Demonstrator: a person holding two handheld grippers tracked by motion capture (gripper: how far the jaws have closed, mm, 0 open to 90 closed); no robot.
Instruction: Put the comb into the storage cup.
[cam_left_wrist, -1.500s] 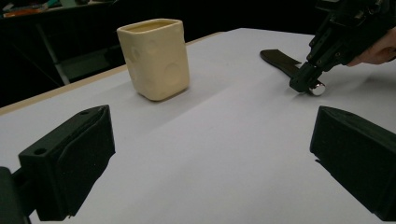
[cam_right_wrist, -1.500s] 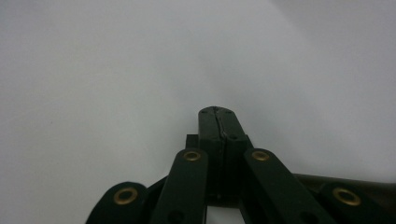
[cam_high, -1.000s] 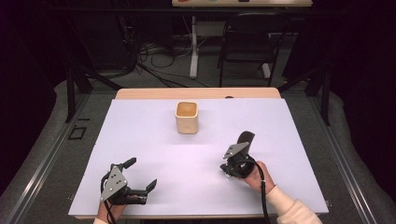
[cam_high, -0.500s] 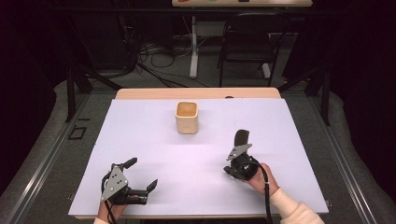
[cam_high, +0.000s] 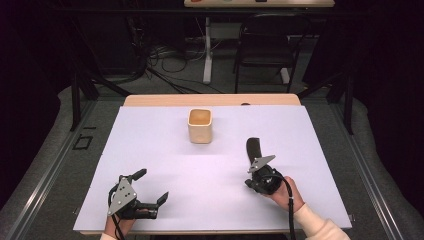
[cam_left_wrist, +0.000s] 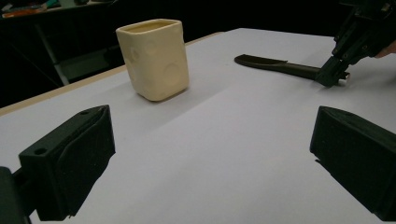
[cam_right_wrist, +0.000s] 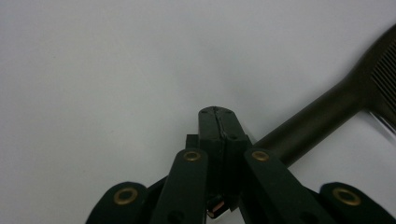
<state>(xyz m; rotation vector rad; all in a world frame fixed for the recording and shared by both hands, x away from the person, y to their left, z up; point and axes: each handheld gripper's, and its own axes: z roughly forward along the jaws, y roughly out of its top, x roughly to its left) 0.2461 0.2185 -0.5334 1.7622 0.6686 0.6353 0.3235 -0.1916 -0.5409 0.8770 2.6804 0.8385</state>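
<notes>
Left gripper: my left gripper (cam_high: 150, 189) rests low on the near left of the white table (cam_high: 165, 150), jaws wide apart with nothing between them; in the left gripper view both pads stand far apart over bare table.
Right gripper: my right gripper (cam_high: 256, 170) sits at the near right, its jaws pressed together. In the right gripper view the pads meet in a seam, and the handle of the black spatula (cam_right_wrist: 322, 116) runs out from beside or under them.
Grip: I judge the jaws are clamped on the handle's end, since in the left gripper view the tips (cam_left_wrist: 332, 77) meet the handle right at the table, but I cannot see the contact itself.
Spatula: it lies flat, or very nearly so, on the table, blade end (cam_high: 253, 146) pointing away from me towards the far edge.
Cup: the cream square cup (cam_high: 200, 125) stands upright and looks empty towards the far middle of the table, apart from the spatula's blade.
Done so far: as I read it, the spatula is taken by the handle, no more.
Left to do: lift it, carry it across and stand or drop it in the cup, if that is where it goes; my left gripper has no part in it yet.
</notes>
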